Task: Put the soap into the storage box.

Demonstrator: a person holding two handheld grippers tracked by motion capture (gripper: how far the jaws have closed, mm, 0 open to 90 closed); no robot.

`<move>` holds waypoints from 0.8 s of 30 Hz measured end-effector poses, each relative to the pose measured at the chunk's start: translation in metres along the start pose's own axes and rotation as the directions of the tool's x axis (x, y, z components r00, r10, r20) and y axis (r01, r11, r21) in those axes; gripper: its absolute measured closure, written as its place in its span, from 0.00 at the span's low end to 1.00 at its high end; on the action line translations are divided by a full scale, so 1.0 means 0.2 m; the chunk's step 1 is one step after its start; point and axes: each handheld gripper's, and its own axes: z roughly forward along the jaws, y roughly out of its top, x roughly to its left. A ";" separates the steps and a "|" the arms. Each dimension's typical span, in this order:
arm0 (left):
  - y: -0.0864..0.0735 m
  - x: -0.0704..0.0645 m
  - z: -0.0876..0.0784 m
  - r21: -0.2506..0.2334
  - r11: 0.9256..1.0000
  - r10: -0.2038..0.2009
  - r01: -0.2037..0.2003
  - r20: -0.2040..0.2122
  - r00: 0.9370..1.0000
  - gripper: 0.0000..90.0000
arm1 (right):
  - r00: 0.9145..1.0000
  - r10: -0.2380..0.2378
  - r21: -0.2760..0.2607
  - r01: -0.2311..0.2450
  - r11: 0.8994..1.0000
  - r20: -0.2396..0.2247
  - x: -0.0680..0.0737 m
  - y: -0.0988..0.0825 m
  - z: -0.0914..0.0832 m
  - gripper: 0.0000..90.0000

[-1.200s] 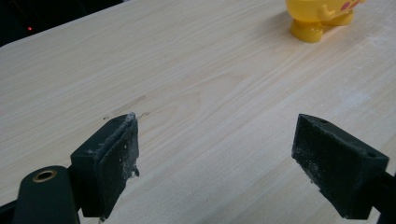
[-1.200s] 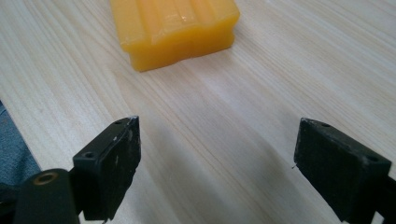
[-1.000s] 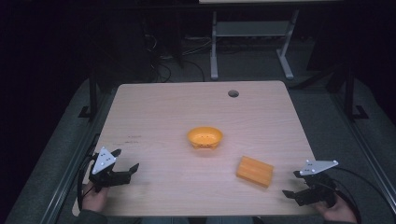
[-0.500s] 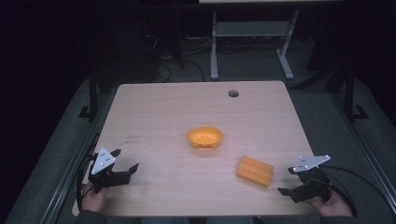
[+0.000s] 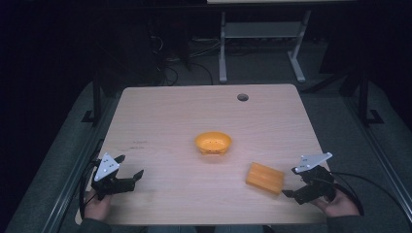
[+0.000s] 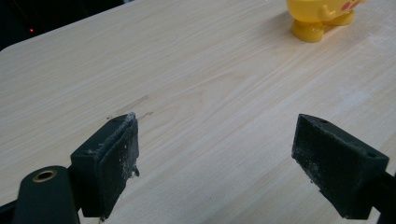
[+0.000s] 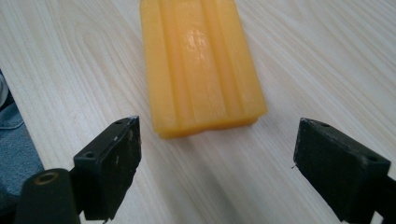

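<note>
- Right gripper view puts the orange ridged block (image 7: pixel 201 65) straight ahead of our right tongs (image 7: pixel 233 163), whose jaws stand spread wide with nothing between them; the block's near end lies just beyond the gap, not yet inside it.
- In the high view we see the block (image 5: pixel 265 178) flat on the table (image 5: pixel 165 116), near the front edge, with the right tongs (image 5: pixel 299 189) just beside it on the side away from the middle.
- The orange bowl (image 5: pixel 213 143) sits farther from us than the block, toward the table's middle, well apart from it; in the left gripper view it shows as a yellow footed piece (image 6: pixel 322 16).
- Our left tongs (image 5: pixel 127 177) rest far across the table from the block, jaws spread and empty (image 6: pixel 215 168).
- We judge the step in hand to be closing in on the block for a pick-up. To do it well, we should keep the jaws low and level, centre the block's narrow width between them, and slide in until the pads cover its long sides before squeezing.
- The block's ridges run lengthwise, so gripping across them should hold; a skewed approach may push it along the smooth table instead.
</note>
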 end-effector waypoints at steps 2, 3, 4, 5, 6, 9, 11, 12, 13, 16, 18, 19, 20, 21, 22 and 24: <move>0.00 0.00 0.00 -0.002 1.000 0.002 -0.002 0.000 1.000 0.16 | 1.000 -0.010 0.003 0.010 1.000 -0.008 0.00 0.02 0.01 0.16; 0.00 0.00 0.00 -0.002 1.000 -0.001 0.001 -0.001 1.000 0.16 | 1.000 -0.014 0.004 0.014 1.000 -0.010 0.01 0.04 0.02 0.16; 0.00 0.00 0.00 0.001 1.000 0.000 0.000 -0.001 1.000 0.16 | 1.000 -0.019 0.003 0.019 1.000 -0.013 0.01 0.05 0.02 0.16; 0.00 0.00 0.00 0.002 1.000 0.000 0.000 0.000 1.000 0.16 | 0.999 -0.028 0.005 0.028 1.000 -0.016 0.01 0.06 0.03 0.16; 0.00 0.00 0.00 0.004 1.000 0.000 0.000 0.003 1.000 0.16 | 0.999 -0.028 0.005 0.028 1.000 -0.016 0.01 0.06 0.03 0.16; 0.00 0.00 0.00 0.003 1.000 0.002 -0.002 0.005 1.000 0.16 | 0.999 -0.032 0.010 0.033 0.999 -0.020 0.01 0.09 0.04 0.16; 0.00 0.00 0.00 0.000 1.000 0.001 -0.001 0.005 1.000 0.16 | 0.999 -0.041 0.019 0.042 0.999 -0.024 0.02 0.11 0.05 0.16; 0.00 0.00 0.00 0.001 1.000 0.001 -0.001 0.005 1.000 0.16 | 0.999 -0.047 0.022 0.048 0.999 -0.025 0.02 0.12 0.05 0.16; 0.00 0.00 0.00 0.002 1.000 0.002 -0.002 0.005 1.000 0.16 | 0.998 -0.050 0.026 0.051 0.998 -0.028 0.02 0.13 0.06 0.16; 0.00 0.01 0.00 -0.001 1.000 0.002 -0.002 0.004 1.000 0.16 | 0.997 -0.069 0.034 0.070 0.997 -0.035 0.02 0.16 0.08 0.16; 0.00 0.01 0.00 -0.001 1.000 0.000 0.000 0.002 1.000 0.16 | 0.996 -0.076 0.042 0.077 0.996 -0.042 0.02 0.18 0.10 0.16; 0.00 0.01 0.00 -0.001 1.000 0.000 0.000 0.002 1.000 0.16 | 0.996 -0.079 0.042 0.081 0.996 -0.044 0.02 0.19 0.10 0.16; 0.00 0.01 0.00 0.002 1.000 0.002 -0.002 0.002 1.000 0.16 | 0.996 -0.081 0.044 0.083 0.996 -0.049 0.02 0.20 0.11 0.16; 0.00 0.01 0.00 0.002 1.000 0.002 -0.002 0.002 1.000 0.16 | 0.995 -0.083 0.048 0.086 0.995 -0.052 0.02 0.20 0.12 0.16; 0.00 0.01 -0.01 0.001 1.000 0.001 -0.001 0.002 1.000 0.16 | 0.994 -0.091 0.052 0.094 0.994 -0.056 0.02 0.21 0.13 0.16; 0.00 0.01 0.00 0.000 1.000 -0.001 0.001 0.003 1.000 0.16 | 0.994 -0.094 0.053 0.097 0.994 -0.055 0.02 0.22 0.13 0.16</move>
